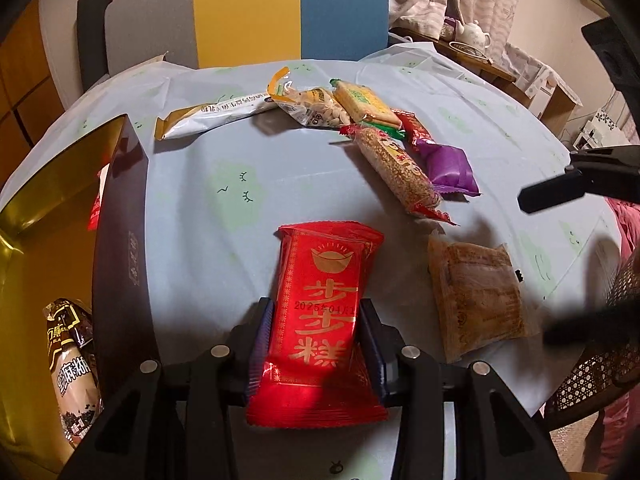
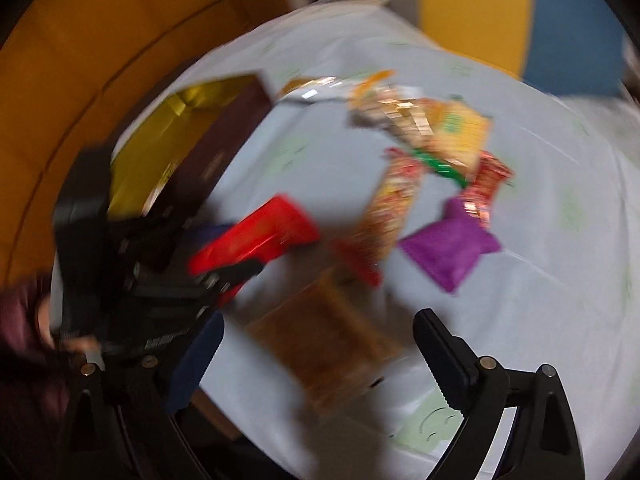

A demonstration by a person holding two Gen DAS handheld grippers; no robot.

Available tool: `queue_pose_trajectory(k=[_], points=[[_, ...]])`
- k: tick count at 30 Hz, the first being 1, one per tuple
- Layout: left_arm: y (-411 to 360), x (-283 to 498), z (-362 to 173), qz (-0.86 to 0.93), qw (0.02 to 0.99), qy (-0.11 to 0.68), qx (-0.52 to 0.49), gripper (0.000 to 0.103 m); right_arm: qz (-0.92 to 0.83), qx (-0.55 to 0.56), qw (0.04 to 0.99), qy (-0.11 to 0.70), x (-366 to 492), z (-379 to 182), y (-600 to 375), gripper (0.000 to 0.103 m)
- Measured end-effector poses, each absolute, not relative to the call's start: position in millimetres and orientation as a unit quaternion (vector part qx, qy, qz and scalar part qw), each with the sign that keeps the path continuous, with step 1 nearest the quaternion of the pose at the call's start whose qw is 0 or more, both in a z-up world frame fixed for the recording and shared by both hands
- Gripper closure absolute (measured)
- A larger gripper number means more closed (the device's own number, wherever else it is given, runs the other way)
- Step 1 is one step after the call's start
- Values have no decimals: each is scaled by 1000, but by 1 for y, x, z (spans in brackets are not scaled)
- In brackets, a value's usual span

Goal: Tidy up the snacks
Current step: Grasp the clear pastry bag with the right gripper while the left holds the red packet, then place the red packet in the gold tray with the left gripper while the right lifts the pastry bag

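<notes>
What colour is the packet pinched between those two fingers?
The packet is red with gold print, clearest in the left wrist view.

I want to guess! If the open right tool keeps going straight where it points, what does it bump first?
Probably the brown snack packet, lying between the wide-open fingers of the right tool. The picture is blurry, so depth is unsure.

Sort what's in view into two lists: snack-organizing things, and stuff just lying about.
Job:
- red packet, clamped in the left gripper
- gold-lined box
- brown packet, under the open right gripper
- purple packet
- sesame bar

Lying about:
- teapot
- chair
</notes>
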State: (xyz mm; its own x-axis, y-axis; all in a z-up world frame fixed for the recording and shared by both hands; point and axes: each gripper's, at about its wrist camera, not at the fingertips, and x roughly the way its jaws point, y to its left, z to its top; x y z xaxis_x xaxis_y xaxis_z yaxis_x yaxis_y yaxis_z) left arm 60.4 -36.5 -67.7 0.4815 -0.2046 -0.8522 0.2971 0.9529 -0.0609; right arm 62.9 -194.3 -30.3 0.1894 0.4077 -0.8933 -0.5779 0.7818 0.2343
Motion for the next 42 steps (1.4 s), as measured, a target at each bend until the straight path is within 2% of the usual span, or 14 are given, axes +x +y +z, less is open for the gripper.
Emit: queue_pose_trajectory(k=[6,11,12,13,14,22,31,37,42], points=[[-36,59,-69,-147,860,487,42,60,320,-180,740,564,46,-46,-166,0],[-35,59,-69,-149,860,487,39,60,299,-213,742,561,50,-59,-159,1],[-35,59,-69,-149,860,487,39,60,297,-212,745,558,51,-61,-159,5],[-35,59,-69,-149,860,486,39,60,300,-209,748,554,51,-63,-159,13],[-35,59,-70,-149,860,486,39,60,301,-209,751,550,51,-64,-159,44],[-37,58,-69,-146,862,483,45,60,292,-130,766,557,48,-77,-177,42],[-25,47,-31,-193,867,460,-17,61,291,-160,771,543,34,-83,-166,40],[44,54,12,-142,883,427,-133,61,289,-160,772,542,36,-82,-167,40],[111,78,9,-47,875,441,-194,61,287,-170,773,539,34,-84,-163,36]])
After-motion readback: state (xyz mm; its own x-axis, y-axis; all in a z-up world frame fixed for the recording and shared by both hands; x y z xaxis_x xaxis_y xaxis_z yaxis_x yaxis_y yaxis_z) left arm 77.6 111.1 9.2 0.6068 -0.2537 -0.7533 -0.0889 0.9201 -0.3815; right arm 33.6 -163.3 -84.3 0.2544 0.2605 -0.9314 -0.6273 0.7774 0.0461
